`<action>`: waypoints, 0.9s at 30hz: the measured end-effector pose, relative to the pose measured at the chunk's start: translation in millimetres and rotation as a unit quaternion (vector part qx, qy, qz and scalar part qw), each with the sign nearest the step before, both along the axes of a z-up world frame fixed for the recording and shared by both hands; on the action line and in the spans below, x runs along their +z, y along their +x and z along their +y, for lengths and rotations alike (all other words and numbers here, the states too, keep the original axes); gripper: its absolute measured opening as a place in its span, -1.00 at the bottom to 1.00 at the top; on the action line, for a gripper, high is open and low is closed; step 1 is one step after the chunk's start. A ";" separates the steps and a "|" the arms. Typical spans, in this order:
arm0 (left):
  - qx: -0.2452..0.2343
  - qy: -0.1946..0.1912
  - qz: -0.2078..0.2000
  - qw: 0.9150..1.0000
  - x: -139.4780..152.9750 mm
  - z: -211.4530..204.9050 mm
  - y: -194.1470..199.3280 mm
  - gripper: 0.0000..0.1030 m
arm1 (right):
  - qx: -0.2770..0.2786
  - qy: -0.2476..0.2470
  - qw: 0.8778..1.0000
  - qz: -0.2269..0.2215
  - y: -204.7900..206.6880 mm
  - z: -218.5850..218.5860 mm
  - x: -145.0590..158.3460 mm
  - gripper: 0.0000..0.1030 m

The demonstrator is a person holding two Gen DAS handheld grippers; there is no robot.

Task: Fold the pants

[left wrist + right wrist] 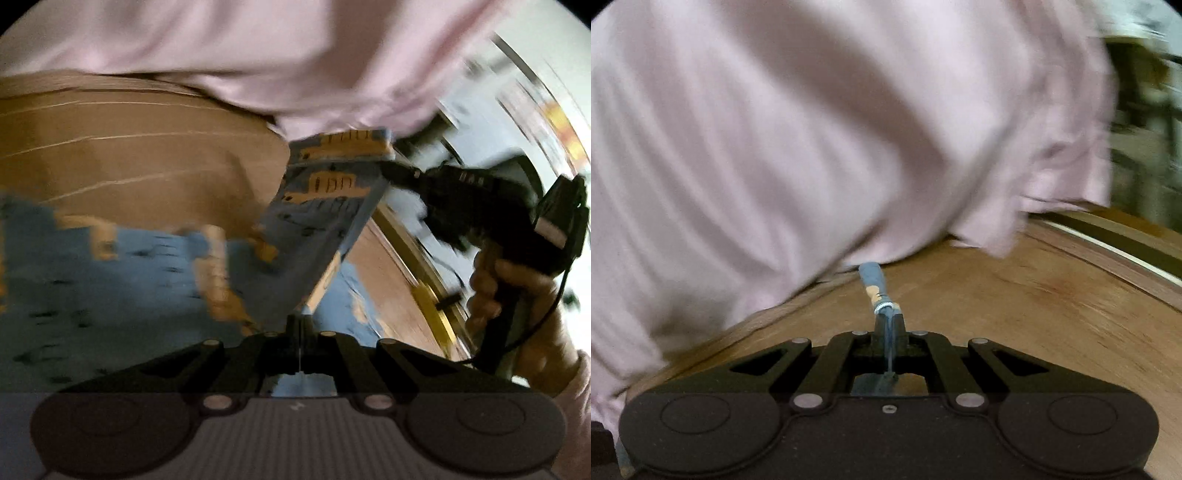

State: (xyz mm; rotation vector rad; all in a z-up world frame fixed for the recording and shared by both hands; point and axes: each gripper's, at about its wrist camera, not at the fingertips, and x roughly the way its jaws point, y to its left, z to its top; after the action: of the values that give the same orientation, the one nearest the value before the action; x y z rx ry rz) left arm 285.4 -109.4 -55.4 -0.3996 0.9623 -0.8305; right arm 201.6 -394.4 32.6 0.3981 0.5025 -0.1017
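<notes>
- Risk, my guess: thin pinch on each gripper, so a jerk could slip the pants [325, 192] free; frames blurred.
- Left gripper [301, 321] clamped on a pants edge, cloth lifted ahead above wooden table [129, 147].
- Right gripper [888, 325] clamped on a blue-and-tan pants edge running forward toward person's pink shirt [812, 129].

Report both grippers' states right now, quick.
Left gripper: shut on the blue patterned pants.
Right gripper: shut on an edge of the same pants, above the wooden table.
</notes>
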 end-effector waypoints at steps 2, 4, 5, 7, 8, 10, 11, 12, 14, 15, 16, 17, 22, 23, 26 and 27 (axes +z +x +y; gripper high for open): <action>-0.047 0.020 -0.011 0.999 0.7 -18.9 -7.1 -1.00 | -0.044 0.008 0.999 0.018 -30.3 -13.1 -14.5 -1.00; -0.081 0.049 -0.027 0.995 -3.2 -34.2 -15.6 -1.00 | -0.077 0.017 0.996 0.041 -51.9 -22.2 -33.7 -1.00; -0.093 0.064 -0.031 0.993 -6.6 -40.5 -19.4 -1.00 | -0.093 0.021 0.994 0.055 -61.1 -26.0 -44.2 -1.00; -0.109 0.087 -0.026 0.990 -16.0 -50.1 -22.0 -1.00 | -0.116 0.046 0.990 0.070 -77.2 -32.8 -64.1 -1.00; -0.113 0.096 -0.021 0.989 -20.2 -53.1 -22.6 -1.00 | -0.125 0.056 0.988 0.071 -84.6 -36.5 -72.5 -1.00; -0.117 0.103 -0.014 0.988 -26.5 -52.6 -25.0 -1.00 | -0.134 0.064 0.986 0.070 -96.4 -38.0 -81.4 -1.00; -0.117 0.105 -0.014 0.987 -27.2 -52.1 -25.3 -1.00 | -0.138 0.068 0.986 0.067 -99.4 -37.2 -85.1 -1.00; -0.117 0.108 -0.016 0.987 -27.6 -52.7 -23.8 -1.00 | -0.141 0.071 0.985 0.065 -101.0 -36.6 -87.4 -1.00; -0.117 0.112 -0.023 0.986 -24.9 -56.5 -23.6 -1.00 | -0.139 0.074 0.985 0.064 -104.7 -36.7 -90.2 -1.00; -0.119 0.114 -0.026 0.986 -24.6 -55.3 -27.6 -1.00 | -0.136 0.072 0.986 0.065 -105.8 -35.3 -90.9 -0.99; -0.120 0.116 -0.028 0.986 -24.4 -57.1 -28.3 -1.00 | -0.133 0.070 0.986 0.067 -107.1 -34.5 -92.2 -0.98; -0.121 0.118 -0.031 0.985 -24.5 -57.0 -29.3 -1.00 | -0.132 0.071 0.986 0.069 -106.1 -37.2 -94.2 -0.94; -0.121 0.127 -0.029 0.984 -23.5 -62.6 -25.4 -1.00 | -0.147 0.102 0.981 0.079 -106.7 -45.0 -104.7 -0.44; -0.122 0.129 -0.031 0.984 -23.3 -62.7 -25.6 -1.00 | -0.149 0.098 0.981 0.080 -106.9 -45.8 -105.0 -0.41; -0.123 0.132 -0.037 0.983 -22.4 -61.6 -28.3 -1.00 | -0.160 0.110 0.978 0.074 -105.2 -53.2 -107.8 -0.33; -0.124 0.134 -0.039 0.983 -22.5 -61.7 -29.0 -1.00 | -0.165 0.116 0.977 0.073 -104.4 -56.1 -109.3 -0.32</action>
State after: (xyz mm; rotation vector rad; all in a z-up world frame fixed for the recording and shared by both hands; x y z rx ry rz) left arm 256.4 -171.1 -77.9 -0.0148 1.0473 -0.9189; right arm 97.2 -450.5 -76.7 0.7052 0.5923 -0.3982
